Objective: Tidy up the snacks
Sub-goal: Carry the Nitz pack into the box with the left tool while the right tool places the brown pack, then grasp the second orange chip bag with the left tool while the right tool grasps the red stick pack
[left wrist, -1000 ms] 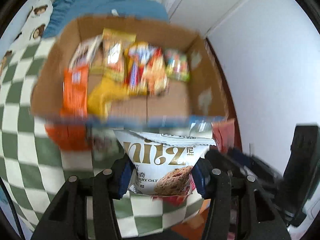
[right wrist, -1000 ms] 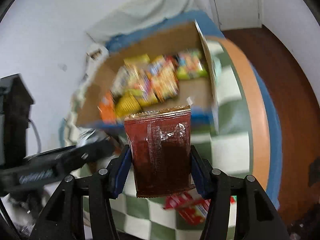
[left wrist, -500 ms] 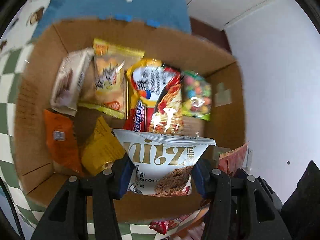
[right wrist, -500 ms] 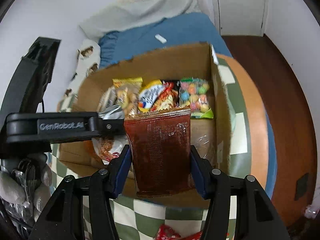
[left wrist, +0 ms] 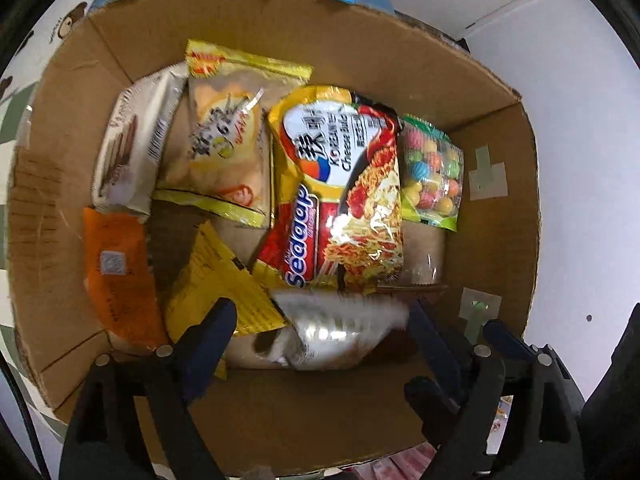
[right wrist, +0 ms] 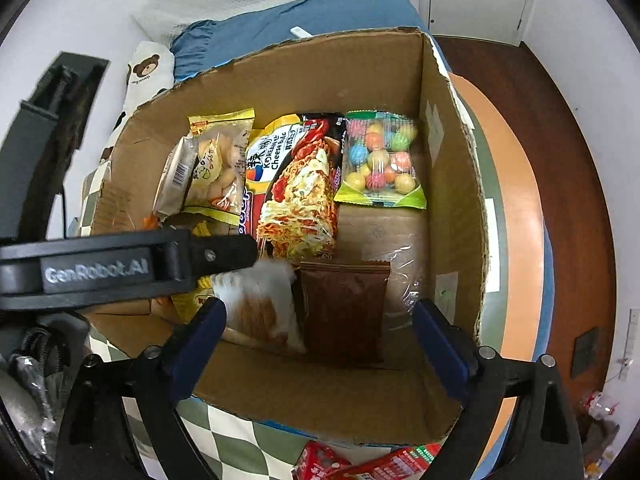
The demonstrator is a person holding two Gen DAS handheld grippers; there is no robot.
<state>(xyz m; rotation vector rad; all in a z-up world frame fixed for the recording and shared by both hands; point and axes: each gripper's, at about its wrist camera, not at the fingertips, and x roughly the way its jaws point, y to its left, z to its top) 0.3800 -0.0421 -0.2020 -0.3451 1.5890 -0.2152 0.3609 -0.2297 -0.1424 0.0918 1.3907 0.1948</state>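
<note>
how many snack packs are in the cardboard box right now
8 visible: beige wafer pack, yellow pastry bag, noodle packet, candy-ball bag, orange pack, yellow pack, white cookie pack, brown pack. Others may lie underneath.

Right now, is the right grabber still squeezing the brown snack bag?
Apart. The right wrist view shows the right gripper open wide, with bare cardboard between each finger and the brown packet.

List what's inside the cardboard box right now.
Inside the brown cardboard box: red-yellow noodle packet, candy-ball bag, yellow bun pack, dark brown pouch, white cookie packet, orange wrapper. Anything beneath them is covered.
</note>
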